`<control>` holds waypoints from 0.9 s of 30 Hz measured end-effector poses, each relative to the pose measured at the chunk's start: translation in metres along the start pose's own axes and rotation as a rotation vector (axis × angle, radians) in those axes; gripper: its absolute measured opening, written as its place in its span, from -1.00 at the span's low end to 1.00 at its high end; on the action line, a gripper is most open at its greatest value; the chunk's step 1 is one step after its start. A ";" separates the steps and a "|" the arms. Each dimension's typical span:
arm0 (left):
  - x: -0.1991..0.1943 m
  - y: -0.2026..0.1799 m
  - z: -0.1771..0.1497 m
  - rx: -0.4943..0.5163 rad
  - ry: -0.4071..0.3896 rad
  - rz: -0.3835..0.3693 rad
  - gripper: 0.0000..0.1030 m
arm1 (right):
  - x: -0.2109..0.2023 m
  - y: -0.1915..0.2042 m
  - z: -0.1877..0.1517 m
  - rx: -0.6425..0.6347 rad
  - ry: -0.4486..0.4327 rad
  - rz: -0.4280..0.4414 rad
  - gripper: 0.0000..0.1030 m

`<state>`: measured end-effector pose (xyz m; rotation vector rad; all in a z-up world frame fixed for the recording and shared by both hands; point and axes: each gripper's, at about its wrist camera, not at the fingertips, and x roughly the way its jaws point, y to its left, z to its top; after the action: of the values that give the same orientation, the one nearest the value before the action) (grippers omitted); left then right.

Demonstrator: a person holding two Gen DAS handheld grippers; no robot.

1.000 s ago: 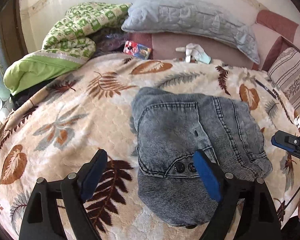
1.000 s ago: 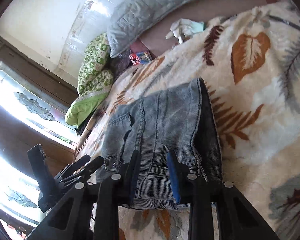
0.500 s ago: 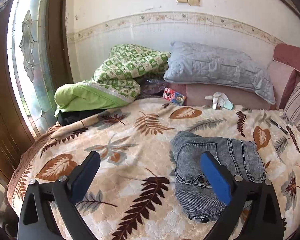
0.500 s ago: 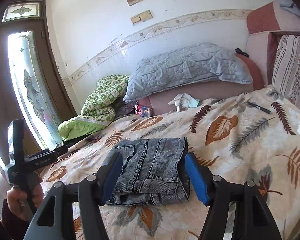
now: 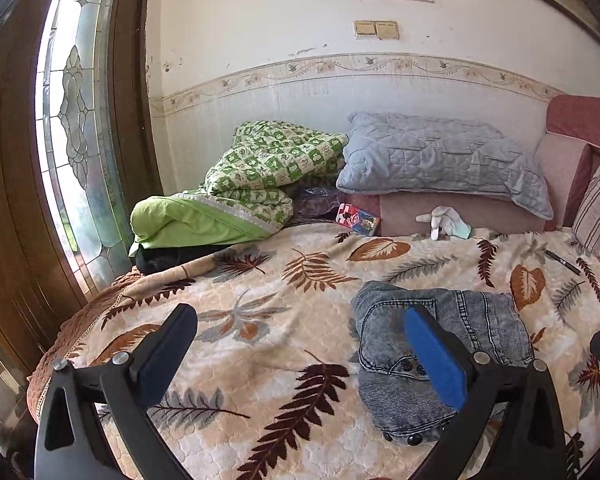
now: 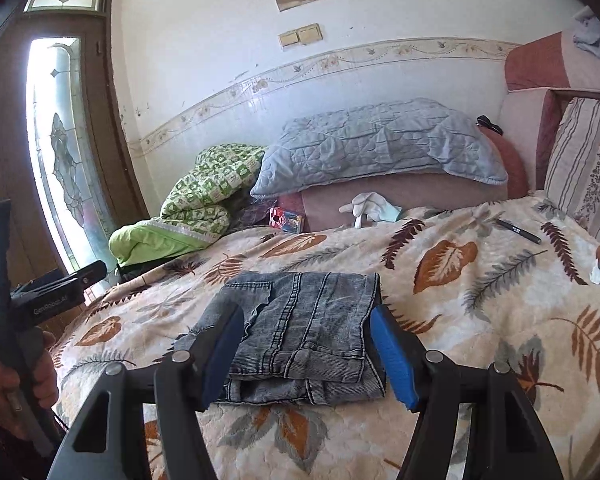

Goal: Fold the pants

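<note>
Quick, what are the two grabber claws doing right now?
Left gripper: open, holding nothing, above the blanket.
Right gripper: open, holding nothing, raised in front of the folded jeans.

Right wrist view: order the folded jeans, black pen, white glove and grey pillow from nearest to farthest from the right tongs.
From the right tongs:
1. Folded jeans, just ahead, between the tips.
2. Black pen, right, on the blanket.
3. White glove, centre, at the blanket's far edge; close to the pen in depth.
4. Grey pillow, behind, by the wall.
</note>
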<state>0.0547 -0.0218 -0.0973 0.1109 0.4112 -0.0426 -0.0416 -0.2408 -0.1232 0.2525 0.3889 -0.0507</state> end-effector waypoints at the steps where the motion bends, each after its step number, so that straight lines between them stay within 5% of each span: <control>1: 0.000 -0.002 0.000 0.001 0.000 0.000 1.00 | 0.002 0.002 -0.001 -0.008 0.004 -0.002 0.33; 27: 0.020 -0.016 -0.009 0.018 0.066 -0.048 1.00 | 0.014 -0.024 0.002 0.088 0.030 -0.053 0.33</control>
<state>0.0686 -0.0369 -0.1155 0.1204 0.4795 -0.0901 -0.0300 -0.2650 -0.1323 0.3303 0.4240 -0.1159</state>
